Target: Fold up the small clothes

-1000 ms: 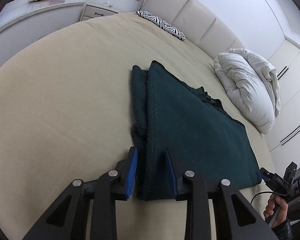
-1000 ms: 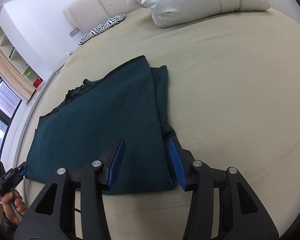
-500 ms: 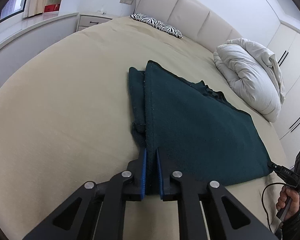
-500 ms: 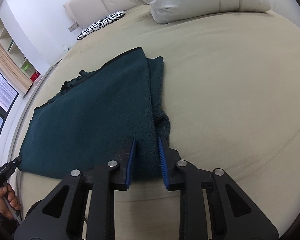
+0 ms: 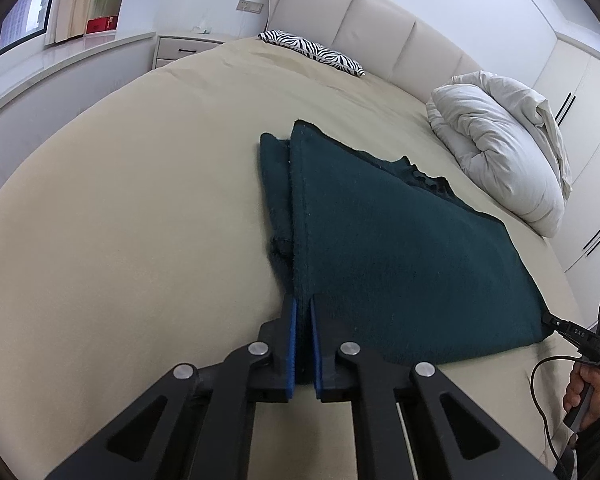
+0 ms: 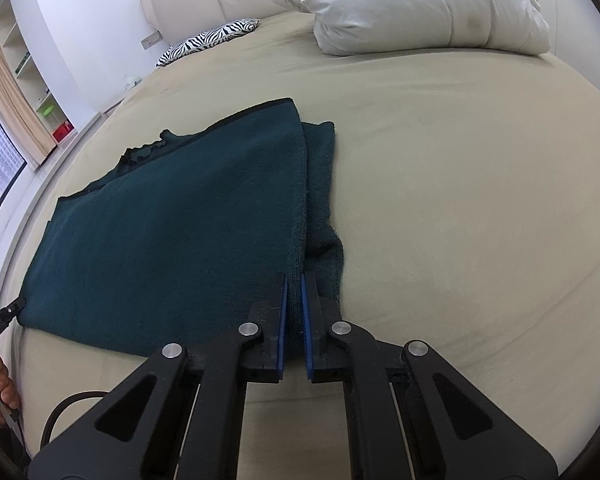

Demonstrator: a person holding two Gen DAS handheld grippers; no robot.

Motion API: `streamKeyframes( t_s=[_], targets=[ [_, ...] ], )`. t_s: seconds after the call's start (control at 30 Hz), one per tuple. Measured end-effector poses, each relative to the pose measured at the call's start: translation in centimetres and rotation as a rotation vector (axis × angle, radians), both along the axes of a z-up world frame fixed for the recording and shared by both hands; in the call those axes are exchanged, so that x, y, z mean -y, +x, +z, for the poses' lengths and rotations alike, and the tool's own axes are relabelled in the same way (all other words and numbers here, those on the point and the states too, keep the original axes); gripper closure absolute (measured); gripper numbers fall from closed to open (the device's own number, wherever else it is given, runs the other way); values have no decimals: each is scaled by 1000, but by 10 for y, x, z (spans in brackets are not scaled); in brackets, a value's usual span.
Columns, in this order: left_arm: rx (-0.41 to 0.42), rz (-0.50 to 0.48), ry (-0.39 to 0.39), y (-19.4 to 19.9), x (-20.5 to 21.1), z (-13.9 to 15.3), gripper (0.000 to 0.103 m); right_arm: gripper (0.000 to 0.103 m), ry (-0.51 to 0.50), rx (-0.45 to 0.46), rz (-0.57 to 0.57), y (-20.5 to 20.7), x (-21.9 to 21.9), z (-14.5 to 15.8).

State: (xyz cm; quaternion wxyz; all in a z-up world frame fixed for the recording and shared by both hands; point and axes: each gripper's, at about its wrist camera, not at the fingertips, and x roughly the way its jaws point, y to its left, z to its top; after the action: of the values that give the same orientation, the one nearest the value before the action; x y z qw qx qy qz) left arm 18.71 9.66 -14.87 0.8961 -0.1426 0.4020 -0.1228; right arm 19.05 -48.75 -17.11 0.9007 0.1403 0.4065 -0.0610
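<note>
L gripper (image 5: 303, 304) & R gripper (image 6: 294, 280) each clamped on a near corner of dark green garment (image 5: 400, 248), flat on beige bed (image 5: 120, 220).

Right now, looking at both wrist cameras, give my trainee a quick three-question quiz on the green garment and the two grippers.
1. True or false: the left gripper is shut on the dark green garment.
2. What does the right gripper pinch? A) the white duvet B) the garment's near edge C) the zebra pillow
3. Fill in: the garment lies on the beige ____.

Key: 1 true; 2 B; 3 bed.
</note>
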Motion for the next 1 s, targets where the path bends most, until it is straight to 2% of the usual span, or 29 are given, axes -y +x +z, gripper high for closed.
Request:
streamKeyframes(
  t_s=[0.17, 0.3, 0.47, 0.67, 1.0],
  targets=[
    [0, 5, -11, -9, -5, -1, 96, 98, 31, 2, -6, -5, 6, -1],
    [-11, 4, -5, -11, -5, -6, 96, 98, 17, 5, 9, -9, 2, 0],
    [-43, 6, -26, -7, -6, -12, 95, 98, 40, -50, 6, -5, 7, -12],
    [-49, 7, -37, -7, -7, -14, 95, 98, 57, -49, 2, -6, 10, -14],
    [-54, -3, -29, -4, -8, -13, 95, 99, 178, -49, -38, -13, 25, -14]
  ],
)
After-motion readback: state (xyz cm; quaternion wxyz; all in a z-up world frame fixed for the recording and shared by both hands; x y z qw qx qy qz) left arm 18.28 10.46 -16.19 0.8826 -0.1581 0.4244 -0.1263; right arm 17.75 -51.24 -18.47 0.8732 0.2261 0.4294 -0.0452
